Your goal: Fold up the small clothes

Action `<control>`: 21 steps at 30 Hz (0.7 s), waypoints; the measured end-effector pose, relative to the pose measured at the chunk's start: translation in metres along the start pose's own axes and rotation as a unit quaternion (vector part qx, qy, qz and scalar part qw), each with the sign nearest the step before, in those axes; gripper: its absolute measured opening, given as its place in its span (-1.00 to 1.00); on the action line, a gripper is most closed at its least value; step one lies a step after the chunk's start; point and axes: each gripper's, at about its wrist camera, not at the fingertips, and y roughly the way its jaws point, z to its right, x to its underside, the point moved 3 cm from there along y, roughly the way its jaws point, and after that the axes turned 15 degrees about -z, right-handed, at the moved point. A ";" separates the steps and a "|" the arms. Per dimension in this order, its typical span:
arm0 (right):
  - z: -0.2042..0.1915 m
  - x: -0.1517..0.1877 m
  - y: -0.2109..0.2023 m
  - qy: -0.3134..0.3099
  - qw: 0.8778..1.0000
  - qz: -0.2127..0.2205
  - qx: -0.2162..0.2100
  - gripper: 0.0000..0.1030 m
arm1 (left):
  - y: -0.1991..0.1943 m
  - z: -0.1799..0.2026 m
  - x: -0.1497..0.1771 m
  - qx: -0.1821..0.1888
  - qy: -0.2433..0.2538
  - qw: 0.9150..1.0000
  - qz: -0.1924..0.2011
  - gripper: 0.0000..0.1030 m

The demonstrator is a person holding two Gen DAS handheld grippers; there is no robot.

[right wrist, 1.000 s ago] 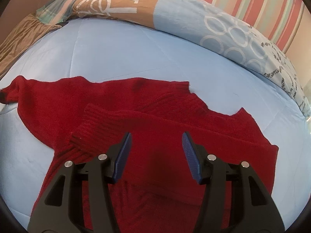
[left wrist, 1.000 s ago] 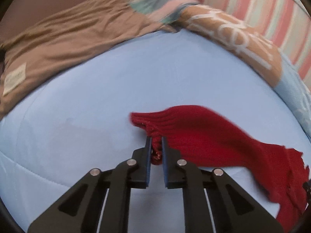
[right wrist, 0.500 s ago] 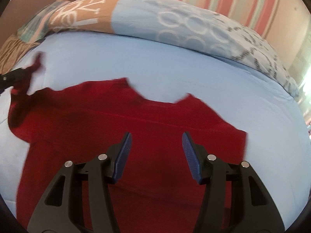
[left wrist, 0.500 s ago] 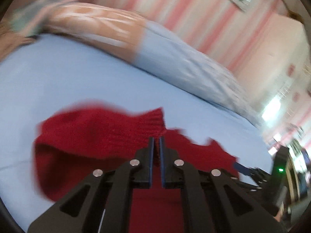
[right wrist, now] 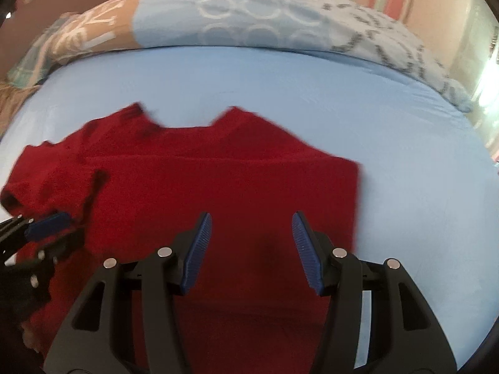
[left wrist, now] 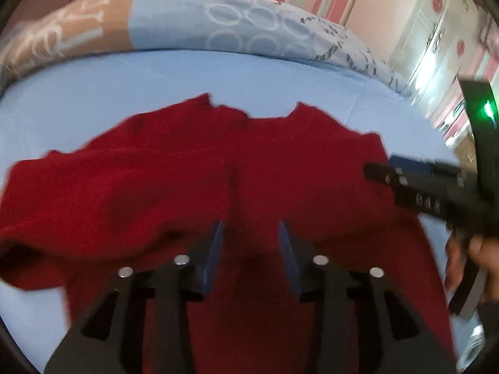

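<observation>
One red sweater [right wrist: 218, 187], two grippers [right wrist: 249, 246].

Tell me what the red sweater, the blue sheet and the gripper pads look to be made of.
Red sweater: a knit, probably wool or acrylic; fuzzy matte surface, though blur hides the stitches.
Blue sheet: smooth woven fabric, likely cotton; matte, faint creases.
Gripper pads: blue, probably rubber or soft plastic; fine ridges, on black hard plastic fingers.
</observation>
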 end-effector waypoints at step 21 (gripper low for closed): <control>-0.138 -0.019 0.023 -0.092 0.988 -0.024 -0.119 -0.79 | -0.048 -0.096 0.028 -0.089 -0.084 0.992 0.028 0.14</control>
